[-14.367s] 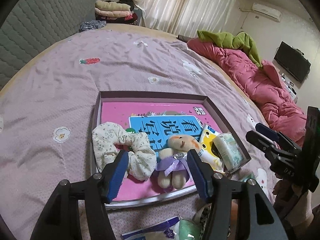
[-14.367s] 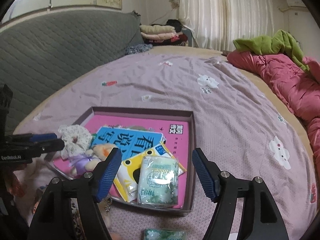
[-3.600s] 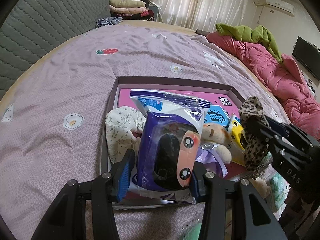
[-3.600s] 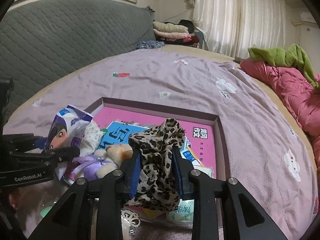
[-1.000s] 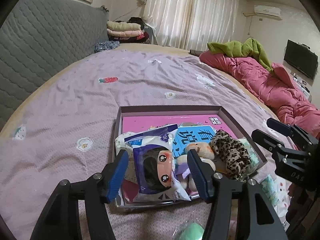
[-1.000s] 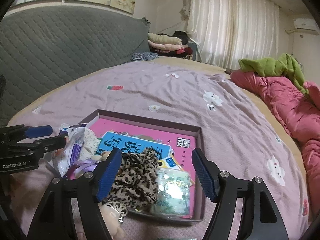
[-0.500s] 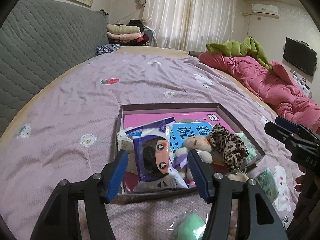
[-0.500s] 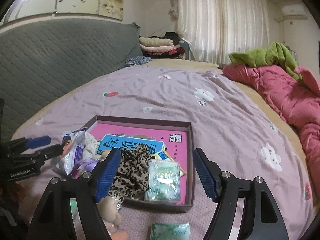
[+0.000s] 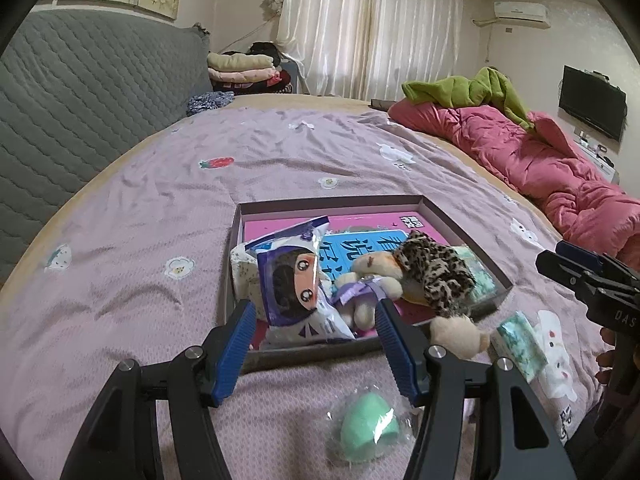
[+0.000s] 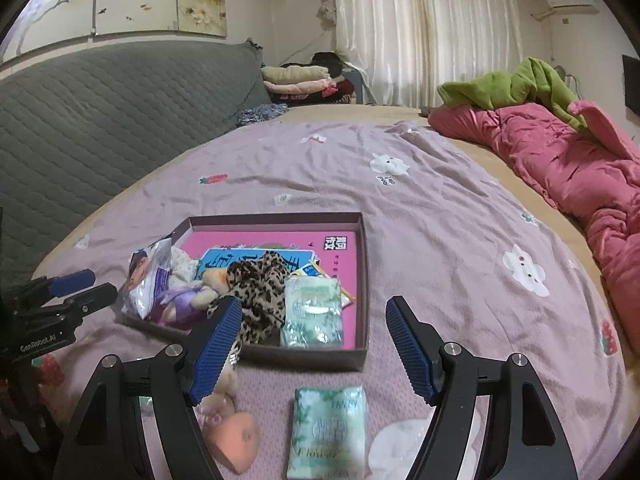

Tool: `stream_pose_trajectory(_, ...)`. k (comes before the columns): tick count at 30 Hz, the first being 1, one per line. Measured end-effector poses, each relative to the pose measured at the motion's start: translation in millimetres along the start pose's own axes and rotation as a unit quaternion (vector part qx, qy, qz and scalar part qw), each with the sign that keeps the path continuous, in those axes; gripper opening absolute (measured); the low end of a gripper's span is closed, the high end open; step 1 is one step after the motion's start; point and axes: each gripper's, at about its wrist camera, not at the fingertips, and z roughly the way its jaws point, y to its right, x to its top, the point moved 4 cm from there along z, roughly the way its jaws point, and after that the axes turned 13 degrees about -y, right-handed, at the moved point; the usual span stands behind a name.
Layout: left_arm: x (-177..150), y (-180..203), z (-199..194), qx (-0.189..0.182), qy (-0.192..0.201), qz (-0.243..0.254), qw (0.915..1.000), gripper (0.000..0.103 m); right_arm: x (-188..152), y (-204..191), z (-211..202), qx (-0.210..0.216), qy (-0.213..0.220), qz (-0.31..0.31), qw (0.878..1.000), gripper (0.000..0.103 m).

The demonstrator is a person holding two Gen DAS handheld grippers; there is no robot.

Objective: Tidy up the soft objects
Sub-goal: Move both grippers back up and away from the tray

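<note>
A shallow dark box (image 9: 328, 202) (image 10: 362, 276) lies on the lilac bedsheet. Inside it are a cartoon-face packet (image 9: 292, 280), a floral scrunchie (image 9: 242, 276), a small teddy with a purple bow (image 9: 366, 282), a leopard scrunchie (image 9: 436, 272) (image 10: 260, 292) and a tissue pack (image 10: 314, 312). Loose on the sheet in front of the box are a green sponge egg in plastic (image 9: 368, 430), a beige plush (image 9: 456, 334), an orange sponge (image 10: 236, 436) and a second tissue pack (image 10: 328, 428) (image 9: 518, 340). My left gripper (image 9: 316, 348) is open and empty at the box's near edge. My right gripper (image 10: 312, 348) is open and empty above the loose tissue pack.
A pink quilt (image 9: 540, 168) with a green garment (image 9: 468, 90) lies along the bed's right side. A grey padded headboard (image 10: 100, 120) stands on the left, with folded clothes (image 9: 244, 68) behind the bed. Bare sheet stretches beyond the box.
Both grippers have drawn back from the box, still open. The loose sponges, plush and tissue pack on the near sheet have come into view.
</note>
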Motion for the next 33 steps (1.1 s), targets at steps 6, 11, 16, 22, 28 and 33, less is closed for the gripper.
stream_pose_trajectory(6, -9, 4, -9, -0.002, -0.002, 0.002, 1.0000, 0.061, -11, 1, -9, -0.005, -0.007, -0.002, 1.000, 0.076)
stream_pose_trajectory(11, -18, 6, -15, -0.005, -0.008, 0.002, 0.9999, 0.061, -21, 0, -12, -0.008, -0.016, -0.003, 1.000, 0.076)
stream_pose_trajectory(16, -25, 10, -20, -0.006, -0.012, 0.008, 0.9999, 0.061, -31, -4, -17, -0.008, -0.021, -0.011, 1.000, 0.076)
stream_pose_trajectory(22, -34, 17, -24, -0.008, -0.018, 0.015, 0.9997, 0.061, -44, -7, -19, -0.010, -0.034, -0.020, 0.999, 0.076)
stream_pose_trajectory(28, -41, 21, -26, -0.011, -0.030, 0.017, 0.9994, 0.061, -53, -12, -20, -0.014, -0.042, -0.033, 0.998, 0.076)
stream_pose_trajectory(33, -47, 22, -28, -0.011, -0.040, 0.014, 0.9991, 0.061, -60, -15, -22, -0.013, -0.046, -0.041, 0.998, 0.076)
